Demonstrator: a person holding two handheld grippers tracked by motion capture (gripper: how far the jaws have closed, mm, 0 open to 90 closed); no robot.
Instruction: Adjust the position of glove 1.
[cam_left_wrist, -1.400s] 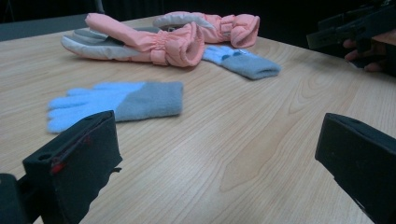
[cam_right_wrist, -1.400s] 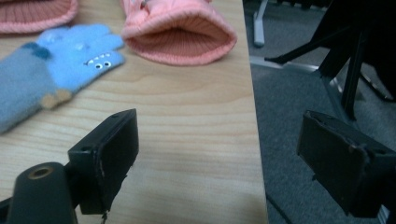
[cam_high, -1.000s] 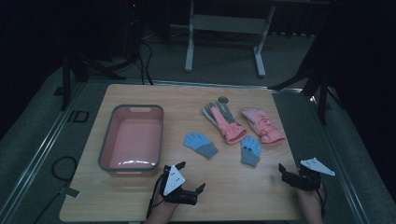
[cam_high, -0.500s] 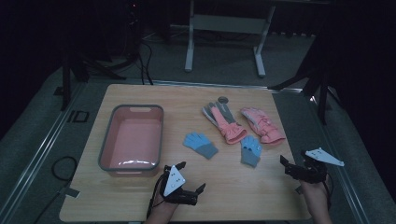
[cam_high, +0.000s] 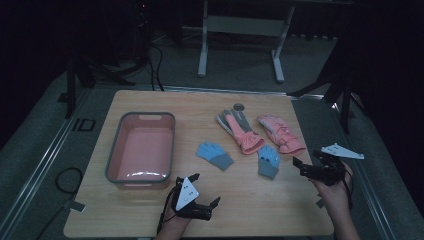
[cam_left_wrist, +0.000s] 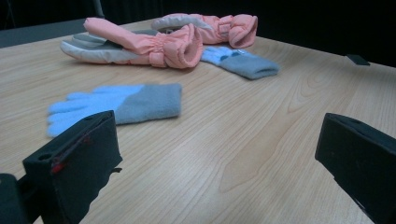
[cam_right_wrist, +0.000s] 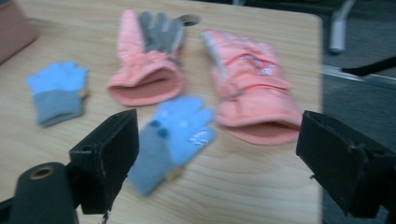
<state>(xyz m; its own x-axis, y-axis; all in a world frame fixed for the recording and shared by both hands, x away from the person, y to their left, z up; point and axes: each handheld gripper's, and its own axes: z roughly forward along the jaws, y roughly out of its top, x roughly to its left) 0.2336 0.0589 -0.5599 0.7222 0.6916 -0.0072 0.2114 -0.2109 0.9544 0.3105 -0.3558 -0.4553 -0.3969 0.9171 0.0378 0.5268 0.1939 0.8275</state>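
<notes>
High view: fixed overhead, near side, looks forward and down, far enough to take in the whole tabletop (cam_high: 150, 215). Left gripper view: very low, skims the wood, close. Right gripper view: higher, tilted down, close, somewhat blurred. Both share the near blue glove (cam_left_wrist: 121, 105) (cam_right_wrist: 58, 91), lower left and left of frame, and probably the pink gloves (cam_left_wrist: 154, 44).

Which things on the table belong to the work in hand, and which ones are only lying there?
Belong to the work:
- two small blue knit gloves with grey cuffs
- two padded pink winter gloves
- pink plastic tub with grey rim
- left gripper, open
- right gripper, open

Only lying there:
- small round grey disc
- wooden table
</notes>
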